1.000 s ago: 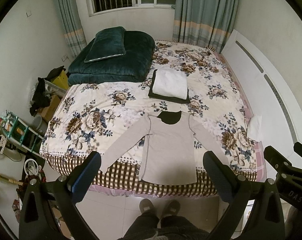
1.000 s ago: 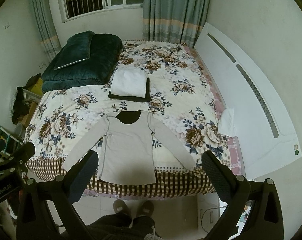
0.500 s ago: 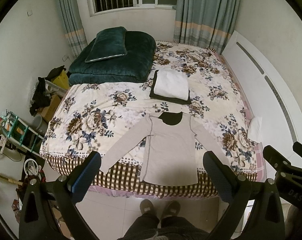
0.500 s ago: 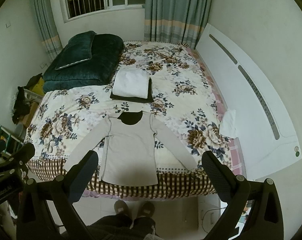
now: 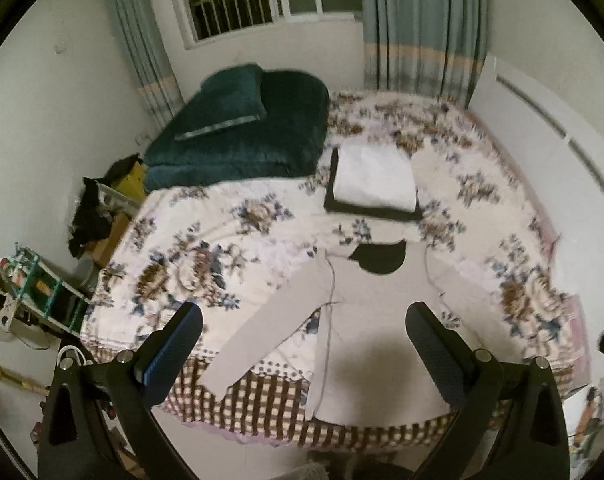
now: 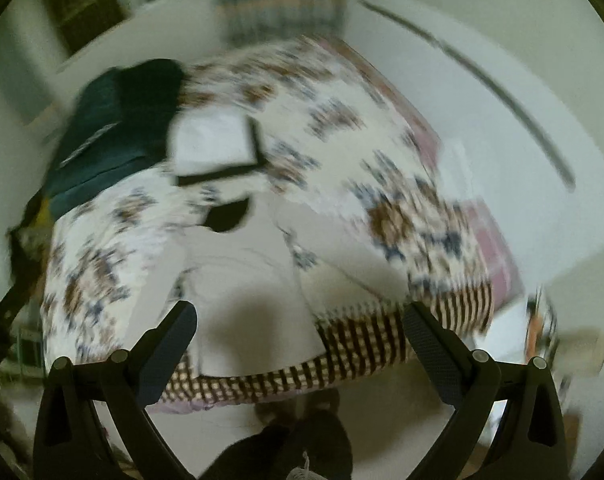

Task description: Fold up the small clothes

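Grey long-sleeve top (image 5: 378, 320) is laid flat on the bed (image 5: 205, 240), neckline twd far side, hem over near checked edge. Long axis runs straight away from both tongs; sleeves are splayed diagonally outward.

Left tongs (image 5: 302, 346) are spread wide, nothing held, poised above lower body of top, its left sleeve (image 5: 269, 332) just inside left finger. Right tongs (image 6: 297, 340) likewise released, empty, over hem w/ right sleeve (image 6: 354, 276) running ahead-right; view heavily blurred.

Judged: each sleeve lies nearer its same-side tongs; no fold made yet. Folded stack (image 5: 376, 184) sits beyond neckline, well apart.
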